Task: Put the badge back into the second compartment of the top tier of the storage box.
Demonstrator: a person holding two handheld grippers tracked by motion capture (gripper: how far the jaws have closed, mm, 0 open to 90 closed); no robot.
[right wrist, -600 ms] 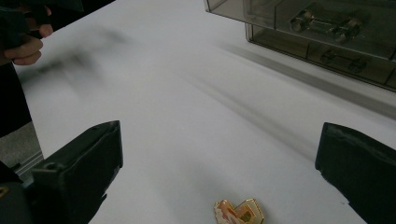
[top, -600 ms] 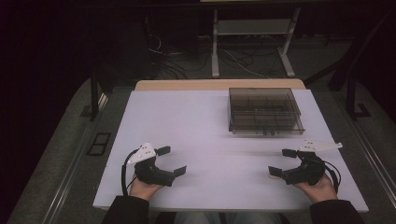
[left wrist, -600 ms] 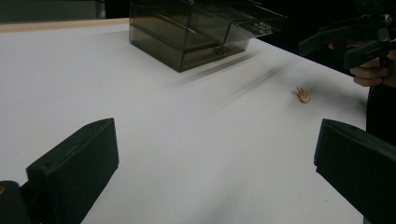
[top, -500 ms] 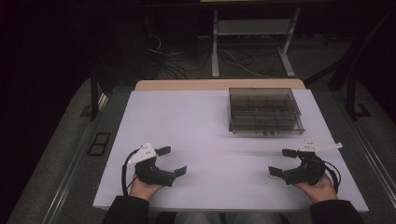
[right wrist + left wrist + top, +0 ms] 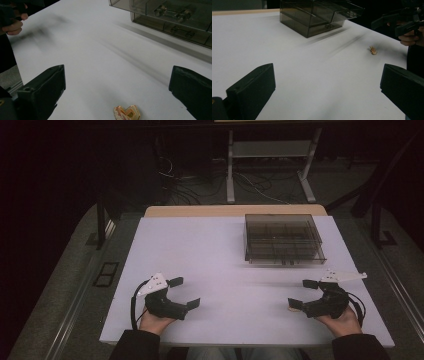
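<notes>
A smoky clear compartment box [image 5: 283, 239] stands at the back right of the white table [image 5: 210, 250]; it also appears in the left gripper view [image 5: 317, 15] and the right gripper view [image 5: 170, 15]. A small gold trinket [image 5: 127, 112] lies flat on the table between the jaws of my right gripper [image 5: 117, 92], close in front of it. The high view puts the trinket [image 5: 291, 310] by the lower jaw of that right gripper [image 5: 301, 294], which is open at the front right. My left gripper [image 5: 185, 292] is open and empty at the front left; far off it sees the trinket [image 5: 373, 50].
A wooden strip [image 5: 235, 210] runs along the table's far edge. Beyond it is dark floor with cables and a metal stand [image 5: 270, 150]. In the left gripper view the right hand and its gripper [image 5: 402, 20] show at the upper right.
</notes>
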